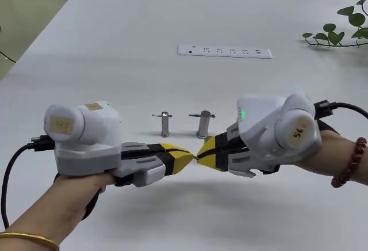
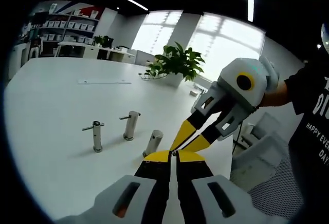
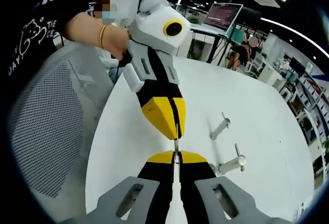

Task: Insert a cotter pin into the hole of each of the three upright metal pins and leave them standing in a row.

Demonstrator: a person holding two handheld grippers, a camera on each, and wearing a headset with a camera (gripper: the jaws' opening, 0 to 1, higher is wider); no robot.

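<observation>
White surface (image 1: 115, 44), power strip (image 1: 224, 51) at the far side. The first metal pin (image 1: 165, 123) and second metal pin (image 1: 204, 123) each carry a crosswise cotter, while the third metal pin (image 2: 153, 143) stands bare-topped just beside the tips. Left gripper (image 1: 183, 155) and right gripper (image 1: 206, 151) meet tip to tip, both sets of jaws closed on one thin cotter pin (image 3: 176, 142) between them. My read: one side should grip it near the tail, the other let go, then line it up square with the hole and push gently so the upright doesn't tip.
</observation>
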